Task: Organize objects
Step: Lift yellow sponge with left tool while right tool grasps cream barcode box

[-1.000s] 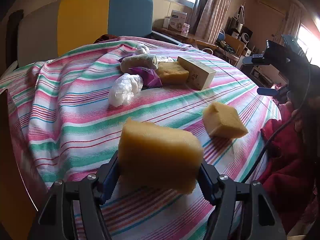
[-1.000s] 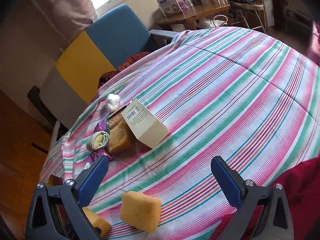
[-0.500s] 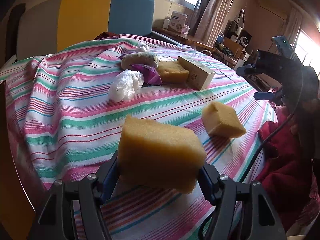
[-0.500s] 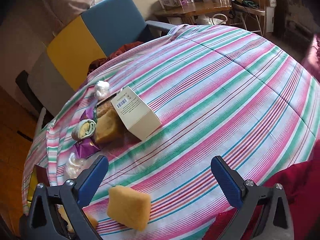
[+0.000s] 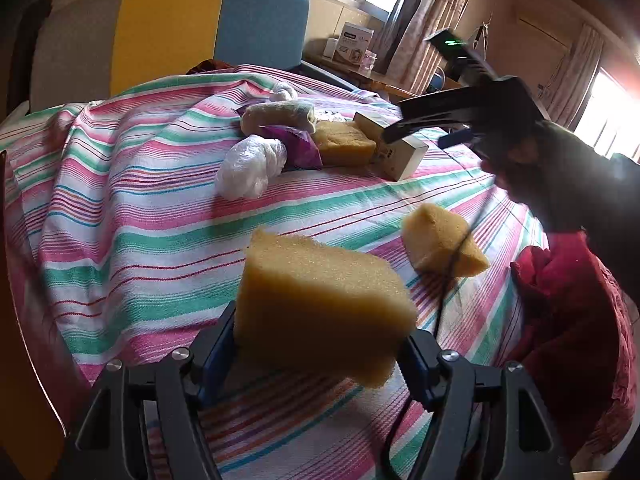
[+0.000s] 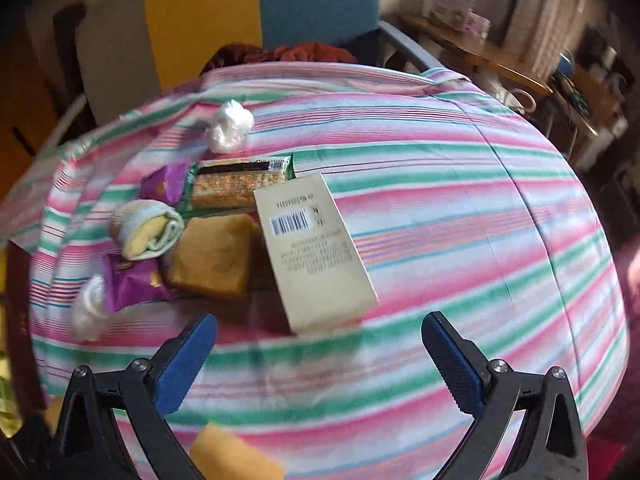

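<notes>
The left gripper [image 5: 320, 344] has a yellow sponge block [image 5: 320, 300] between its blue pads, which press its two sides while the jaws are easing apart; the block is lifted off the striped cloth [image 5: 120, 240]; a second sponge [image 5: 440, 240] lies on the cloth just beyond it to the right, crossed by a thin black cable.

The right gripper [image 6: 320, 356] is spread wide with nothing between its pads, hanging over the cloth just short of a beige carton [image 6: 316, 256] with a barcode; the carton leans on a third sponge [image 6: 212, 260]; past these, a rolled towel [image 6: 148, 232], purple packets [image 6: 132, 284], a clear-wrapped snack bar [image 6: 240, 184] and two crumpled plastic bags [image 6: 228, 126] lie bunched together; behind the table stands a yellow and blue chair [image 5: 208, 28].
</notes>
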Demonstrator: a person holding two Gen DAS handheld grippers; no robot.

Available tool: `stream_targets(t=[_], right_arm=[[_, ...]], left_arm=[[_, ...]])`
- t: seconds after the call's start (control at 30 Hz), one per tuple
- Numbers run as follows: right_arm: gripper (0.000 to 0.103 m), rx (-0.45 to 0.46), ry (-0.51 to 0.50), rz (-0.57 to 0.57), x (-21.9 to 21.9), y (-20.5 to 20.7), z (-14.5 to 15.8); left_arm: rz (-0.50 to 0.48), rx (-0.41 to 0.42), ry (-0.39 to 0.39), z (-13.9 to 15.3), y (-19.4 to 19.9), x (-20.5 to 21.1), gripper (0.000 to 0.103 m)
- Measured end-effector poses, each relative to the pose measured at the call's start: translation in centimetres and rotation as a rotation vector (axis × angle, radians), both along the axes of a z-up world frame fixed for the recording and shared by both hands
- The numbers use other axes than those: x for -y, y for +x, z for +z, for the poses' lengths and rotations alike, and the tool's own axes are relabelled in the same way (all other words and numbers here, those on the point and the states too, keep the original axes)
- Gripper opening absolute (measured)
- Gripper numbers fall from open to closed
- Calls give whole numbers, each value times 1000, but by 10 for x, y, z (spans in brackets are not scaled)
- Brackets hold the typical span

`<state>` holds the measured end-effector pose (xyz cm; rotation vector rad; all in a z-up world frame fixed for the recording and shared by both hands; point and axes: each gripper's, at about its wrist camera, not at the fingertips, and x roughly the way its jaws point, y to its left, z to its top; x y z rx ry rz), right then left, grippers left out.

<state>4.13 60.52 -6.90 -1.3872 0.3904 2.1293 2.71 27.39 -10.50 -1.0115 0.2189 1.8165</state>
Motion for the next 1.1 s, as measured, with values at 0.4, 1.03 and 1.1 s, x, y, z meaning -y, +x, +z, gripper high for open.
stream_targets(t=[0.4,1.03,1.1], right_arm=[[50,19,-40,-21,-14,7,-16],[50,12,-115,-104,-16,43,-33],[51,15,-108,-107,-17,43,-33]], left_arm=[[-2,-6,-1,-2,0,-2,74],[21,-75,28,52,16,22,71],[47,-82,35,63,14,33,71]])
